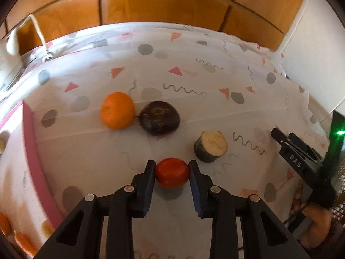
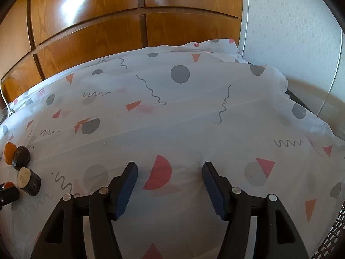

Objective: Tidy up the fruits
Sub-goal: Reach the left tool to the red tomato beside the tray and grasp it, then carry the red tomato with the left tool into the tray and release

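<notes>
1. The left gripper [image 1: 172,170] is clamped on a small red fruit [image 1: 171,172]. One pad touches each side of the fruit, and the fruit sits on the cloth [image 1: 194,75] right at the tips of the fingers.
2. The right gripper [image 2: 170,170] is apart, with its jaws wide. Nothing is between them (only a pink half circle printed on the cloth shows there). In the left view it comes in from the right edge, well apart from the red fruit, with a hand [image 1: 312,222] holding it.
3. Just past the red fruit, a bit to the right, lies a short log piece [image 1: 210,145]. It has dark skin and a pale cut face, and it does not touch the red fruit.
4. Farther back lies a dark round fruit [image 1: 159,117]. An orange [image 1: 117,110] sits just left of it, very close; I cannot tell if they touch.
5. In the right view these same things sit far off at the left edge, well away from the right gripper.
6. At the near left of the left view is a pink rim [image 1: 32,142], with some orange things past it that are too blurry to name.
7. The white cloth has grey dots, pink triangles and squiggles on it.
8. Behind the cloth are brown wood doors [image 2: 86,21].
</notes>
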A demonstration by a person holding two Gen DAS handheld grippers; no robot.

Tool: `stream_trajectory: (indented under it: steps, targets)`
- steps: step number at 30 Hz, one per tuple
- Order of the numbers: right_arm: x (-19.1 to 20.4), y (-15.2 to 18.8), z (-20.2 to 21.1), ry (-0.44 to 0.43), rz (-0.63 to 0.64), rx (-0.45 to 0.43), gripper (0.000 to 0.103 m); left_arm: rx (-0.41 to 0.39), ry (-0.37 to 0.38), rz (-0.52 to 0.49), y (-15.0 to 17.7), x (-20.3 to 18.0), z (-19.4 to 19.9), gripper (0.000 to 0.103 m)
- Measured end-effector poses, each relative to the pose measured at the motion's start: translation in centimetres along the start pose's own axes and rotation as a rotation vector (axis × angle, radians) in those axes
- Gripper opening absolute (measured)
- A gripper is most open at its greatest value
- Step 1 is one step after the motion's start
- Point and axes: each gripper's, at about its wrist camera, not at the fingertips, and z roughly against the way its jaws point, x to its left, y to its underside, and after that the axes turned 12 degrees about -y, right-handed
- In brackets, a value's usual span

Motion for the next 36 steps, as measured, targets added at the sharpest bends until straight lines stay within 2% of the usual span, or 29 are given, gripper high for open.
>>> stream_trajectory:
  steps: [5,11,17,22,26,32,36]
  targets:
    - [0.1,0.0,0.0,0.002,0.001,0.001,0.064,-0.053,-0.004,0.092,0.3,3.4,3.1,0.031]
    - [0.0,0.0,0.0,0.002,0.001,0.001,0.064,-0.117,-0.070,0.241,0.9,10.3,6.1,0.031]
    - [0.0,0.0,0.0,0.003,0.004,0.002,0.064,-0.112,-0.159,0.427,3.2,18.6,7.1,0.031]
    - [0.1,0.0,-0.1,0.005,0.007,0.003,0.064,-0.109,-0.224,0.514,5.0,23.1,7.1,0.031]
    - [0.1,0.0,-0.1,0.006,0.009,0.004,0.064,-0.089,-0.246,0.539,5.9,24.5,6.5,0.031]
    - [0.1,0.0,-0.1,0.007,0.010,0.004,0.064,-0.069,-0.259,0.549,7.2,24.6,5.5,0.032]
    - [0.1,0.0,0.0,0.008,0.011,0.004,0.064,-0.073,-0.263,0.548,7.6,24.6,5.7,0.038]
